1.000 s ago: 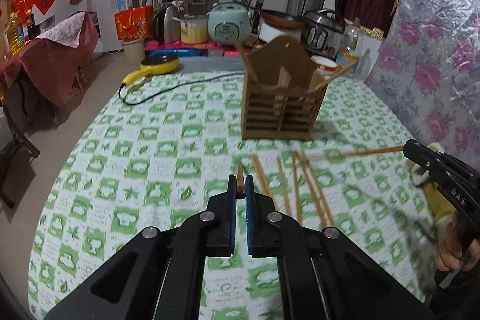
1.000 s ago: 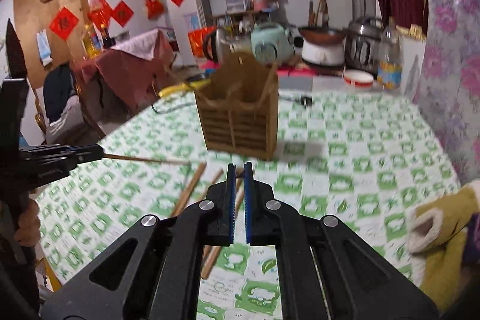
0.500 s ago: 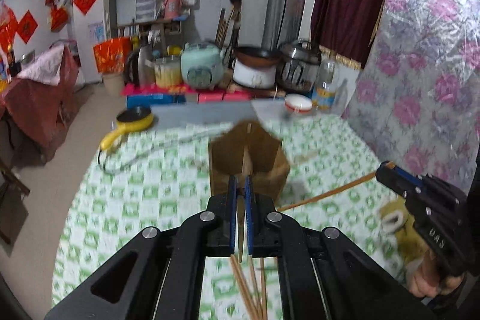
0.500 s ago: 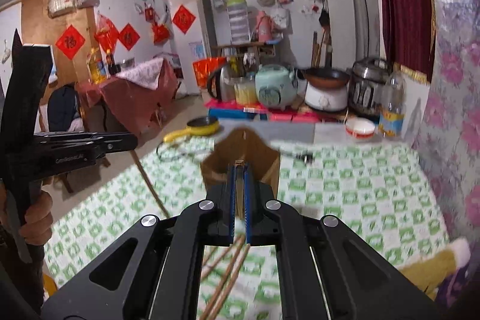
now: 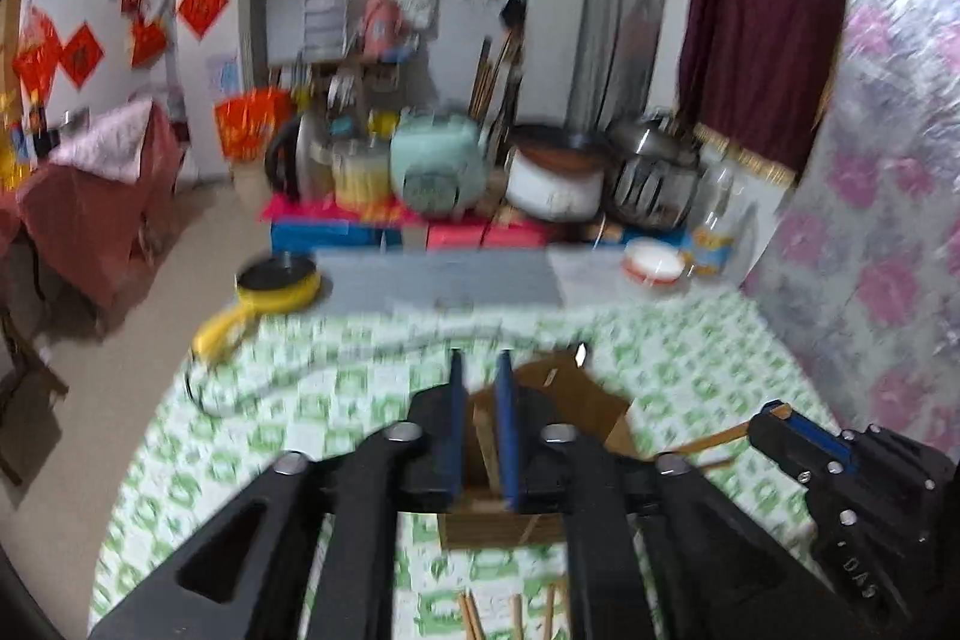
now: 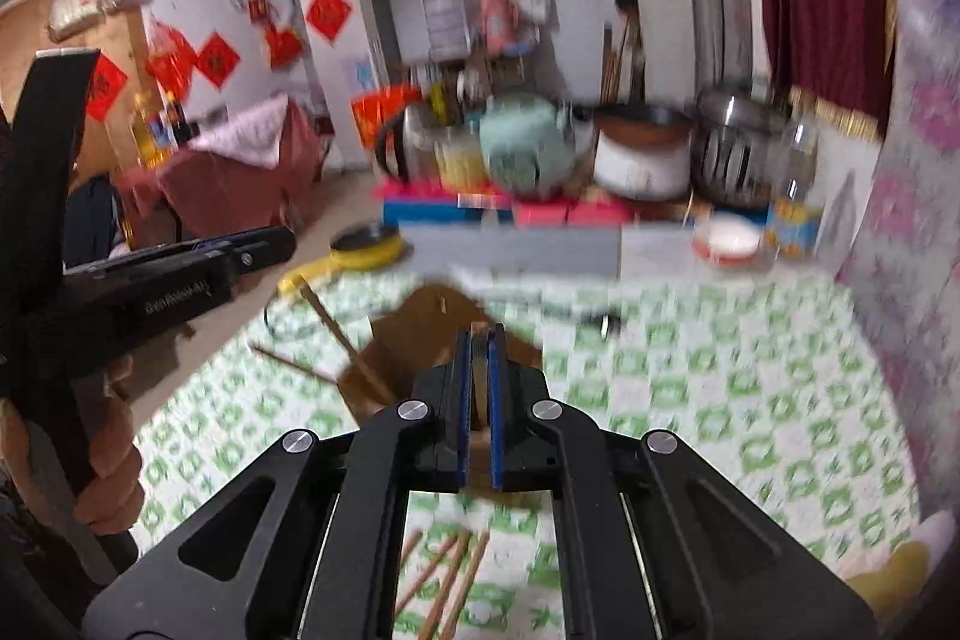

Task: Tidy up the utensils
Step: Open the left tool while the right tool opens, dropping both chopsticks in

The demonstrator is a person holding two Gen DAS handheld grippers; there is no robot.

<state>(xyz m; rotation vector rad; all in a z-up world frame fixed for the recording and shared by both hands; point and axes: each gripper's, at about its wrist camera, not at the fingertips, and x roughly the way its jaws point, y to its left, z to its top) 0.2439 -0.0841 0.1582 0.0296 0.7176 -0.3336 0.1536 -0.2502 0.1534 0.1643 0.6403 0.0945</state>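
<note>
While my left gripper (image 5: 480, 424) hangs over the wooden holder (image 5: 558, 436), its jaws have just been opening, a chopstick (image 5: 487, 439) loose between them. From the right wrist, my right gripper (image 6: 479, 400) pinches another chopstick (image 6: 478, 388) above the holder; several chopsticks (image 6: 450, 574) remain on the tablecloth (image 6: 720, 400).

Left gripper (image 5: 480, 424) points down and forward, its jaws having just been opening; a chopstick (image 5: 487, 436) stands between the parted pads, contact unclear. Right gripper (image 6: 478, 400) points the same way, jaws nearly closed on a thin chopstick (image 6: 478, 388). A bare hand (image 6: 102, 460) grips the left tool's handle.
</note>
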